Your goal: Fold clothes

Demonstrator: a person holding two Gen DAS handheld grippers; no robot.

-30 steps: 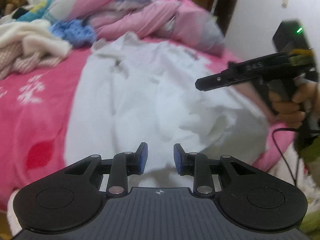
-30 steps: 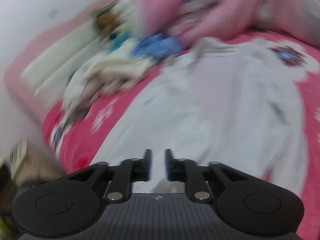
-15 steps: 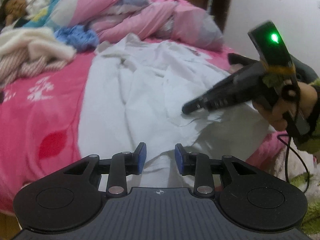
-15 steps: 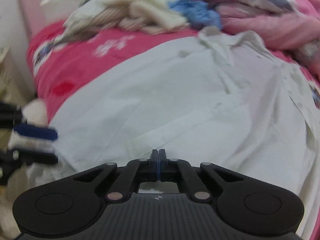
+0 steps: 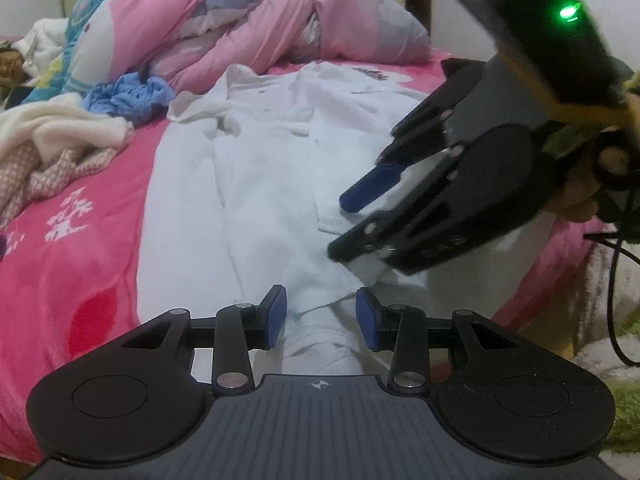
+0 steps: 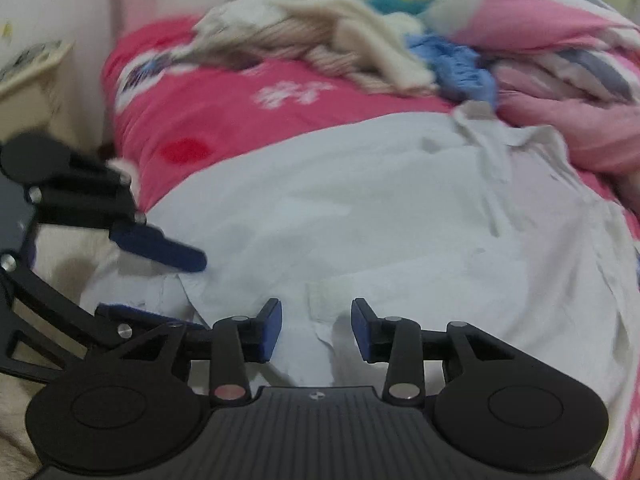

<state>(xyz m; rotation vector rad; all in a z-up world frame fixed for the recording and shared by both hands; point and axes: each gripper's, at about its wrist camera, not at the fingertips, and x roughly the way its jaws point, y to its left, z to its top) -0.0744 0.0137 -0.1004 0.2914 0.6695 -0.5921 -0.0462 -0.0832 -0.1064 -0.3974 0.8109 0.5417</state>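
Note:
A white shirt (image 5: 272,184) lies spread on the pink bed sheet (image 5: 80,240), collar toward the far side. My left gripper (image 5: 320,316) is open at the shirt's near hem, with a fold of white fabric lying between its blue pads (image 5: 276,316). In the left wrist view my right gripper (image 5: 342,224), held by a hand (image 5: 580,196), hovers open just above the hem on the right. In the right wrist view the right gripper (image 6: 316,328) stands open over the shirt (image 6: 360,216) edge, and the left gripper (image 6: 160,284) is open close by on the left.
A pink quilt (image 5: 248,28) is heaped at the back of the bed. A blue garment (image 5: 128,96) and cream and striped clothes (image 5: 52,140) lie at the back left. A black cable (image 5: 612,300) hangs off the right bed edge above a green rug (image 5: 628,412).
The right gripper has gone from shut to open and come down close to the left one at the near hem. The left gripper's fingers have spread wider around the fabric.

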